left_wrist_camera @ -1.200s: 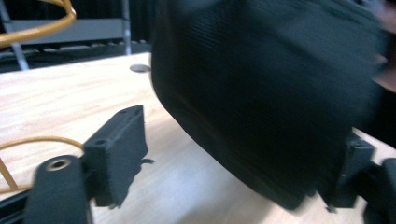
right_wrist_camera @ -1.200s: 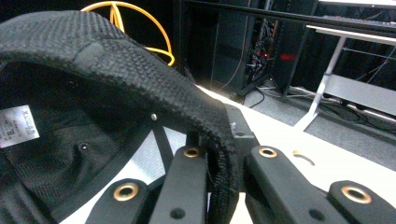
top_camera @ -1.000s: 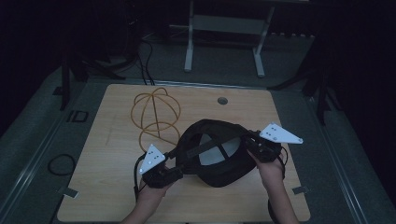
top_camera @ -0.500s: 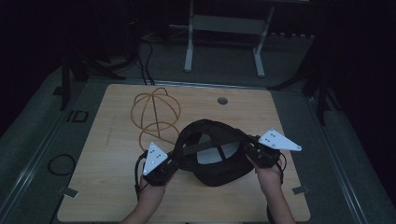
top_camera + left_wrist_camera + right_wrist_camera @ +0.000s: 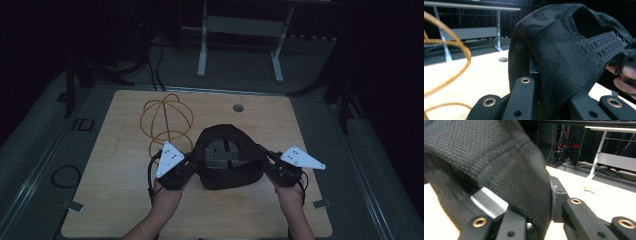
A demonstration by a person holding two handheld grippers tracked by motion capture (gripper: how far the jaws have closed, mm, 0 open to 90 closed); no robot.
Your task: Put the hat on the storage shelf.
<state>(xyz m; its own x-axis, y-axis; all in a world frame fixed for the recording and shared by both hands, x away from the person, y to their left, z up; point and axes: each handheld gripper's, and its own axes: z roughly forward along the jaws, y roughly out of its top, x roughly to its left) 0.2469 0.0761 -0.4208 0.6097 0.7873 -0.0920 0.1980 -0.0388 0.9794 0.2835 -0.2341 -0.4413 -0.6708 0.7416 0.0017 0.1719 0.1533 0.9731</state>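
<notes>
A black cap (image 5: 227,160) hangs just above the wooden table (image 5: 125,210), its opening facing up, stretched between both grippers. My left gripper (image 5: 192,167) is shut on the cap's left rim; in the left gripper view the mesh fabric (image 5: 564,55) is pinched between its jaws (image 5: 549,100). My right gripper (image 5: 267,162) grips the opposite rim. Its jaws have just been opening a little, but the cap's fabric (image 5: 499,157) still sits pressed between them (image 5: 536,220). The adjuster strap (image 5: 609,45) runs toward the other hand (image 5: 624,80).
A yellow wire sphere frame (image 5: 167,122) stands on the table behind my left gripper, close to the cap, and arcs past in the left gripper view (image 5: 454,50). A round cable hole (image 5: 238,107) lies at the table's far side. A metal stand (image 5: 240,30) stands beyond the table.
The left gripper has closed on the cap's rim and risen with it. The right gripper has sunk slightly. The cap has tipped, so its inside shows more.
</notes>
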